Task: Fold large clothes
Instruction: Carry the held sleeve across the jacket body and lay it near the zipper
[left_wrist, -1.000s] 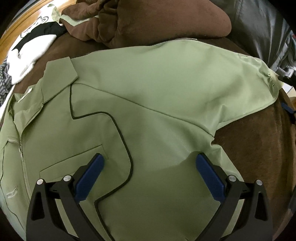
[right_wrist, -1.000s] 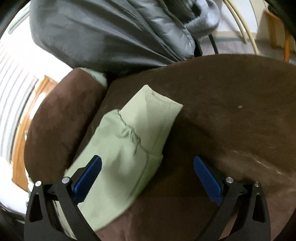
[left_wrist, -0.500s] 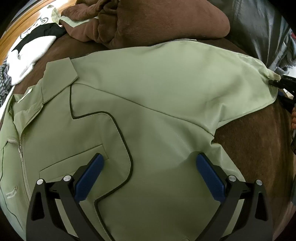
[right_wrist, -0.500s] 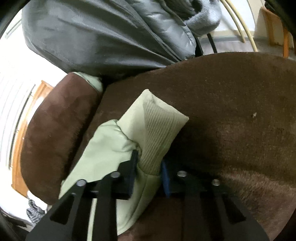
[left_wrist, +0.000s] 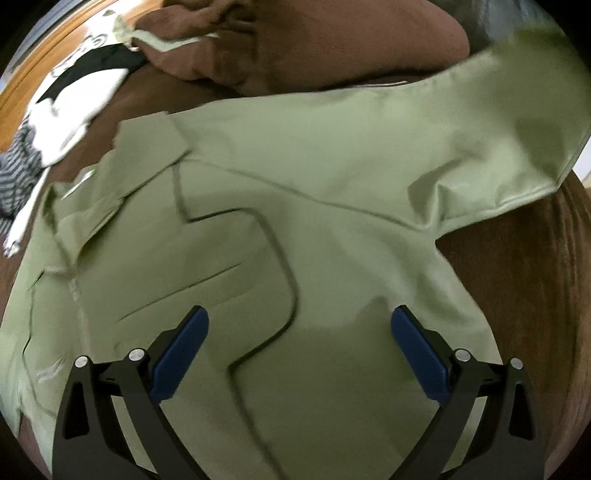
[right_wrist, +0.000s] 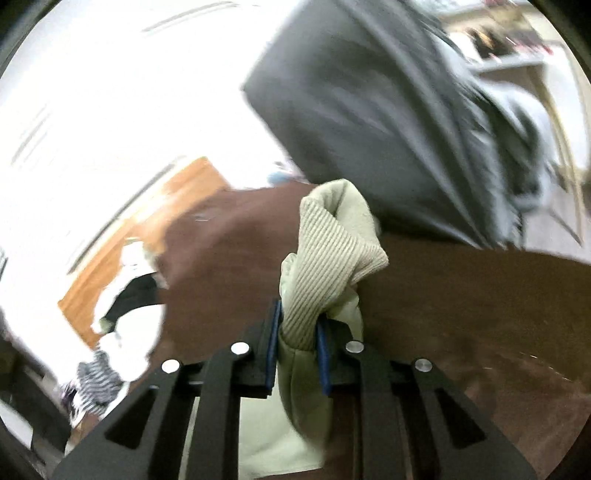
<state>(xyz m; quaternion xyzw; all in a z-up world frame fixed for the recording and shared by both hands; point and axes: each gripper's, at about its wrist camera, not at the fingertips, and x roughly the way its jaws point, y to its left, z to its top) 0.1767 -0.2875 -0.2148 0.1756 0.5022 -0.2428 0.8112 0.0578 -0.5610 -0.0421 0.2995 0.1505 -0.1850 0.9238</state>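
Observation:
A light green jacket (left_wrist: 295, 206) with dark piping, a collar and a front zip lies spread on a brown plush surface (left_wrist: 517, 288). My left gripper (left_wrist: 299, 350) is open just above the jacket's chest, with blue pads on either side. The jacket's sleeve (left_wrist: 524, 110) rises off the surface at the upper right. In the right wrist view my right gripper (right_wrist: 297, 354) is shut on the sleeve's ribbed cuff (right_wrist: 328, 254) and holds it in the air above the brown surface (right_wrist: 480, 314).
A brown cushion and crumpled brown cloth (left_wrist: 332, 40) lie beyond the jacket. A white and black garment (left_wrist: 74, 96) and striped cloth (left_wrist: 18, 177) lie at the left by a wooden edge. A grey padded coat (right_wrist: 388, 122) hangs behind the cuff.
My right gripper shut on the cuff and has lifted it off the surface. The sleeve has risen at the right of the left wrist view. The left gripper stays open over the chest.

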